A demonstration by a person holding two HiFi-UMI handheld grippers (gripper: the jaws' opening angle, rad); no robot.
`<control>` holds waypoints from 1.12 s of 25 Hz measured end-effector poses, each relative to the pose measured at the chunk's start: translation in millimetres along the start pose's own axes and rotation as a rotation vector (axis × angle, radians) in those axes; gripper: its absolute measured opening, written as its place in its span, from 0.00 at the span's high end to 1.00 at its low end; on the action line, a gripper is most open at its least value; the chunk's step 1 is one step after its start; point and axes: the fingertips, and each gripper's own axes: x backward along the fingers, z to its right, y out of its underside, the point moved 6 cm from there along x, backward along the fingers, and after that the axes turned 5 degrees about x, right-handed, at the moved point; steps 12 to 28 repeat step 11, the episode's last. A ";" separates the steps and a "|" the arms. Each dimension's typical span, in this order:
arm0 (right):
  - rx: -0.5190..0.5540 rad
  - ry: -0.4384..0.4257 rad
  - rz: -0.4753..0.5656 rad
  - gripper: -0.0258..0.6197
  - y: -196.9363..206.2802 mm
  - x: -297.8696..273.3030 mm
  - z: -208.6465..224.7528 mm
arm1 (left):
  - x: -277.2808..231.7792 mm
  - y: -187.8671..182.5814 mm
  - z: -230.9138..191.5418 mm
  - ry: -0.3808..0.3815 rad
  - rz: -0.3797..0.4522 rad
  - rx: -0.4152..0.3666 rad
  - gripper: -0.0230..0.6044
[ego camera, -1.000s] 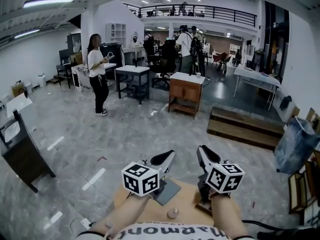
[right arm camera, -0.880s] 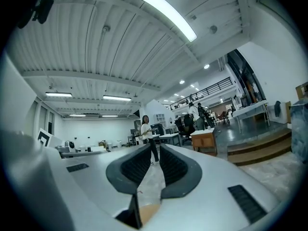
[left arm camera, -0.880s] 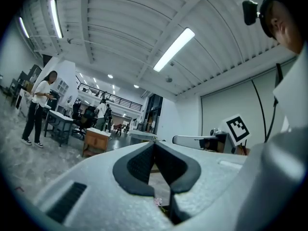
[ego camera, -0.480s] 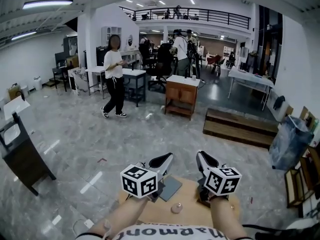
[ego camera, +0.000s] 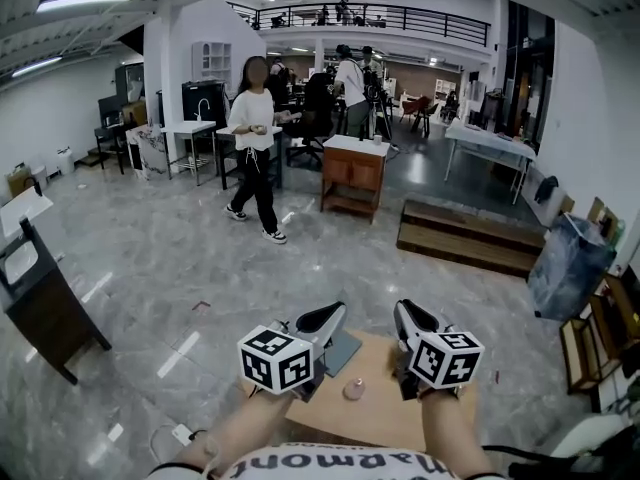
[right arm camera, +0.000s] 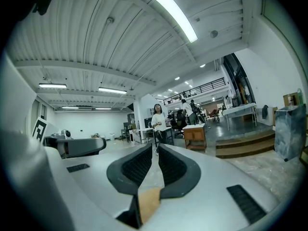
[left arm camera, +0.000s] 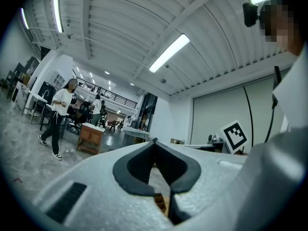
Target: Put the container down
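A small round pale container [ego camera: 354, 388] stands on a low wooden table [ego camera: 400, 418] below my hands, with neither gripper touching it. A flat grey square piece [ego camera: 343, 350] lies on the table's far left corner. My left gripper [ego camera: 333, 312] is raised above that piece and points forward. In the left gripper view its jaws [left arm camera: 154, 141] meet at the tips with nothing between them. My right gripper [ego camera: 405, 309] is raised beside it at the same height. The right gripper [right arm camera: 155, 149] is shut and holds nothing.
A person in a white top [ego camera: 255, 138] walks across the marble floor ahead. Behind stand a wooden cabinet [ego camera: 352, 176] and a low wooden platform [ego camera: 468, 238]. A dark stand [ego camera: 45, 313] is at the left, and a grey-blue bag [ego camera: 566, 266] at the right.
The person in the white top has walked to the right across the floor. The view has shifted slightly. Both grippers stay raised in nearly the same place over the table.
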 end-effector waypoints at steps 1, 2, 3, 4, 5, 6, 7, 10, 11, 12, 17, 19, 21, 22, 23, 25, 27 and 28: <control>-0.004 0.007 -0.002 0.88 2.2 7.4 -2.2 | 4.7 3.1 4.7 0.004 -0.003 0.003 0.94; -0.009 0.012 -0.006 0.88 4.5 14.6 -4.3 | 9.6 6.1 9.4 0.007 -0.006 0.006 0.94; -0.012 0.016 -0.011 0.88 7.1 21.7 -6.0 | 14.4 9.1 14.2 0.008 -0.009 0.010 0.94; -0.015 0.021 -0.018 0.88 10.3 28.6 -7.5 | 19.1 12.4 18.6 0.007 -0.012 0.014 0.94; -0.019 0.026 -0.023 0.88 13.8 34.9 -9.3 | 24.0 15.9 22.3 0.007 -0.016 0.018 0.94; -0.023 0.031 -0.027 0.88 17.1 39.7 -11.9 | 29.1 18.9 24.7 0.007 -0.020 0.021 0.94; -0.026 0.036 -0.028 0.88 19.7 42.8 -15.0 | 34.1 20.9 25.9 0.008 -0.022 0.021 0.94; -0.024 0.045 -0.027 0.88 22.7 45.8 -25.4 | 47.1 22.2 25.4 0.011 -0.026 0.014 0.94; -0.022 0.047 -0.026 0.88 23.0 46.2 -29.0 | 51.3 22.0 24.8 0.012 -0.025 0.011 0.94; -0.022 0.047 -0.026 0.88 23.0 46.2 -29.0 | 51.3 22.0 24.8 0.012 -0.025 0.011 0.94; -0.022 0.047 -0.026 0.88 23.0 46.2 -29.0 | 51.3 22.0 24.8 0.012 -0.025 0.011 0.94; -0.022 0.047 -0.026 0.88 23.0 46.2 -29.0 | 51.3 22.0 24.8 0.012 -0.025 0.011 0.94; -0.022 0.047 -0.026 0.88 23.0 46.2 -29.0 | 51.3 22.0 24.8 0.012 -0.025 0.011 0.94; -0.022 0.047 -0.026 0.88 23.0 46.2 -29.0 | 51.3 22.0 24.8 0.012 -0.025 0.011 0.94; -0.022 0.047 -0.026 0.88 23.0 46.2 -29.0 | 51.3 22.0 24.8 0.012 -0.025 0.011 0.94; -0.022 0.047 -0.026 0.88 23.0 46.2 -29.0 | 51.3 22.0 24.8 0.012 -0.025 0.011 0.94; -0.022 0.047 -0.026 0.88 23.0 46.2 -29.0 | 51.3 22.0 24.8 0.012 -0.025 0.011 0.94; -0.022 0.047 -0.026 0.88 23.0 46.2 -29.0 | 51.3 22.0 24.8 0.012 -0.025 0.011 0.94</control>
